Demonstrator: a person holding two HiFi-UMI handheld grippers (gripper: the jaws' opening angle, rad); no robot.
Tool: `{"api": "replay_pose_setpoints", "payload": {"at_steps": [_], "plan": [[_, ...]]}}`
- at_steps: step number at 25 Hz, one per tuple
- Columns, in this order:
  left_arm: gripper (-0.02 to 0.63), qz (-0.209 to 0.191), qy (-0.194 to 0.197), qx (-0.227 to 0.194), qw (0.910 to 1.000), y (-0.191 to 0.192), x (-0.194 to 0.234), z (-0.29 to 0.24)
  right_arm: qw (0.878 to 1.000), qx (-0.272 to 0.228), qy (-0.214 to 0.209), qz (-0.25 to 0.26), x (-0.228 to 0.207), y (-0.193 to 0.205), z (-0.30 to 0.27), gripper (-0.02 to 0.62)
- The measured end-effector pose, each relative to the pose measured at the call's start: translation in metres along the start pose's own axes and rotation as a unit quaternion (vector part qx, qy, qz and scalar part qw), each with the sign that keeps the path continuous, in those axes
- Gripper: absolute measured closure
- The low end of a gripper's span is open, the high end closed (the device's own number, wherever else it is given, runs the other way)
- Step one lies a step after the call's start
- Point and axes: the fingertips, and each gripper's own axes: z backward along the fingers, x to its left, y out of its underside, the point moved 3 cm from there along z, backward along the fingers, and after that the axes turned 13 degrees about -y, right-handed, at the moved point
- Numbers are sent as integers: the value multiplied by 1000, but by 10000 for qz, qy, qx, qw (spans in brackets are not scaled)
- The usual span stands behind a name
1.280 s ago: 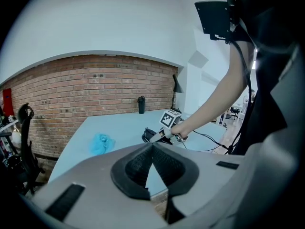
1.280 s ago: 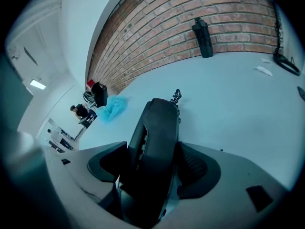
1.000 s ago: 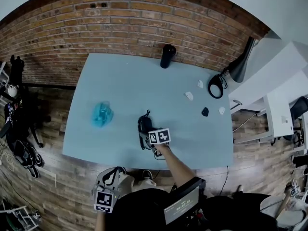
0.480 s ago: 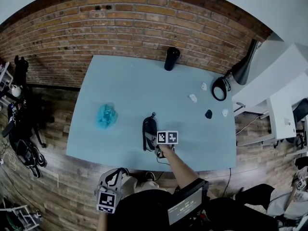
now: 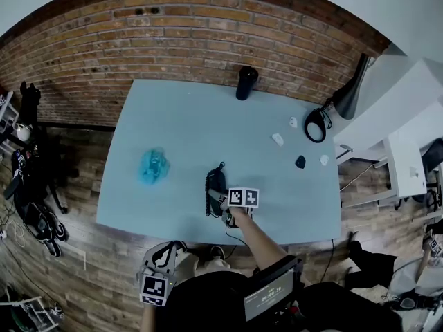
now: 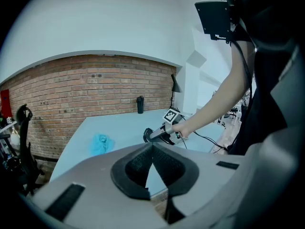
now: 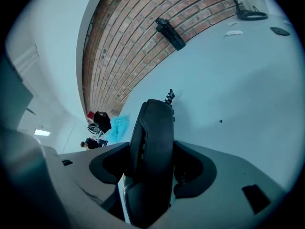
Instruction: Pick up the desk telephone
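Off the worktop's (image 5: 187,130) near edge the left tool (image 6: 152,149) hangs clenched on nothing, just inside that edge the right tool (image 7: 153,168), its jaws having just closed in, grasps the black telephone (image 5: 215,183), a blue cloth (image 5: 153,166) lies toward the worktop's left and a dark bottle (image 5: 243,82) stands at its far edge

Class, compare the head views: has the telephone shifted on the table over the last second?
No. The telephone sits as far right of the blue cloth as before.
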Motion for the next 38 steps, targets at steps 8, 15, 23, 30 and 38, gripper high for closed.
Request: {"api": "replay_pose_setpoints", "payload": {"at_steps": [8,15,23,30,38], "plan": [[592,127,-57,-30,9999,-1,9,-1,9986,-245,-447,154,28,-16,1,299],[592,262,-175,-62,9995,-5,18,-5,9957,-491,-720,302,51,-38,9,298],[592,204,-84,-55,9997,-6,18,-7,9804,-1136,-1525,516,102,-65,25,298],[592,206,122,-119,9996,-13,12,-16,9596,-1630,-2255,421,146,-87,43,299],[592,179,285,-230,9992,-17,9,-20,9413,-1827,-2713,834,194,-105,62,298]]}}
